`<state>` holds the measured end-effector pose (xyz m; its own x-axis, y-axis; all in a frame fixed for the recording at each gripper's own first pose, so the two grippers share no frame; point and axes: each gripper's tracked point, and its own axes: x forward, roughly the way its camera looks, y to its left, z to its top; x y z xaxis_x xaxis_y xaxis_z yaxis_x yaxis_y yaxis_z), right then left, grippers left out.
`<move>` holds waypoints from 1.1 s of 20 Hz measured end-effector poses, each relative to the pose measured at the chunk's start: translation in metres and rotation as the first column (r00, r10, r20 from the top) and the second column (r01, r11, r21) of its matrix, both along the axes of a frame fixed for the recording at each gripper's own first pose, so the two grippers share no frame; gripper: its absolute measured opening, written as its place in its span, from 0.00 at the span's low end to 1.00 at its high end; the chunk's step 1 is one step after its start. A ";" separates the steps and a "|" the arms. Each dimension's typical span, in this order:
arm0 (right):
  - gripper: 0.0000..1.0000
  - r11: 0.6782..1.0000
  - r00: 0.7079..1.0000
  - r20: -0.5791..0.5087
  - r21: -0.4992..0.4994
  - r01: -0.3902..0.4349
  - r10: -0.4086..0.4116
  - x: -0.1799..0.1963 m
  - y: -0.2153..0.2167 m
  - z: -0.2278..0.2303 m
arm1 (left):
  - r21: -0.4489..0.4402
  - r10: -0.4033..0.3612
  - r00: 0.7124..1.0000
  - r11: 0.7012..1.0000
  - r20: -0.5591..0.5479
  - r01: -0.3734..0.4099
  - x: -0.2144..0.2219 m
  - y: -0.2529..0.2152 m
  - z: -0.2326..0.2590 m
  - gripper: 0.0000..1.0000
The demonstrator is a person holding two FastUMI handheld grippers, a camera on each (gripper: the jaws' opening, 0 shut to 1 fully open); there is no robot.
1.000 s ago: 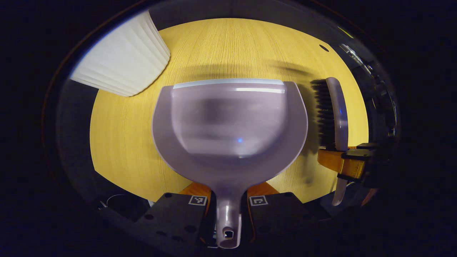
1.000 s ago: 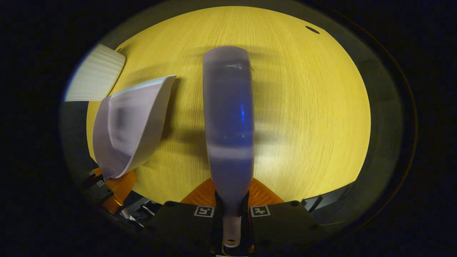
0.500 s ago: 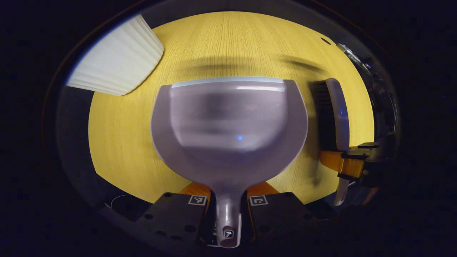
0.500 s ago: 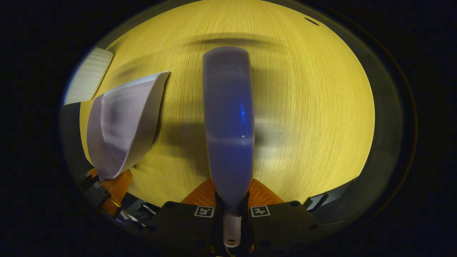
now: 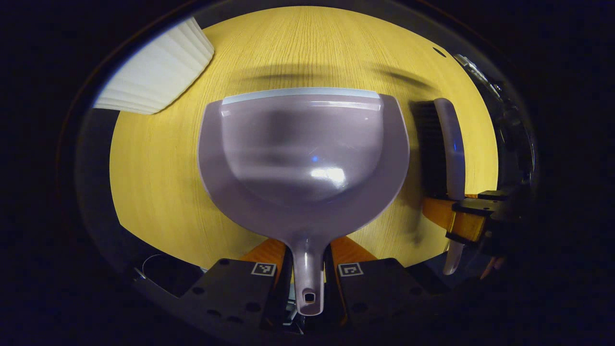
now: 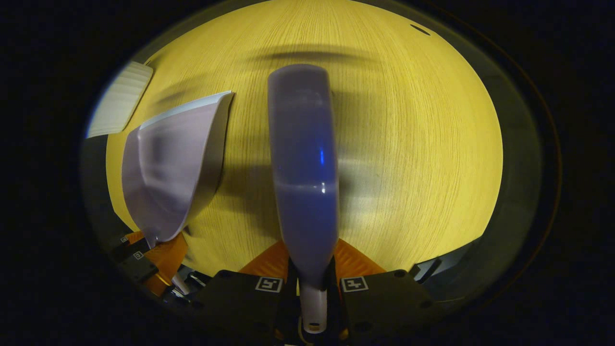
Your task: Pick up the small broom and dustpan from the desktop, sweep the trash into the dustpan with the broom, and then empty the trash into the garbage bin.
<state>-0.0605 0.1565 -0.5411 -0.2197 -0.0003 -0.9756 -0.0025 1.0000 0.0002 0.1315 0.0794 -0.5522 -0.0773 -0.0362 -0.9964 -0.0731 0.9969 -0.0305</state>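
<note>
Tongs both clamped: our left tongs (image 5: 307, 269) hold the dustpan (image 5: 302, 158), right tongs (image 6: 312, 283) the broom (image 6: 302, 163); over 1 s we raised both above the bench (image 6: 408, 144), bin (image 5: 153, 72) ahead.

No words, brands or numbers can be read anywhere. The only signs are small square black-and-white coded markers — a pair on the left tool (image 5: 307, 266) and a pair on the right tool (image 6: 312, 283).

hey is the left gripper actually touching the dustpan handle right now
Touching. In the left gripper view, the left gripper has both fingers pressed against the dustpan handle, no gap visible.
</note>
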 end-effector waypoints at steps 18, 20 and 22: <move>0.98 1.000 0.996 0.089 0.023 0.010 -0.012 0.002 0.004 0.043 | 0.022 -0.094 0.996 0.995 0.012 0.093 -0.023 0.000 0.036 0.83; 0.98 0.999 0.994 0.113 0.038 0.008 -0.012 0.005 0.007 0.056 | 0.026 -0.111 0.993 0.994 0.037 0.110 -0.026 -0.001 0.049 0.83; 0.98 0.998 0.991 0.137 0.064 0.002 -0.011 0.006 0.010 0.069 | 0.049 -0.125 0.989 0.991 0.082 0.121 -0.024 0.001 0.065 0.83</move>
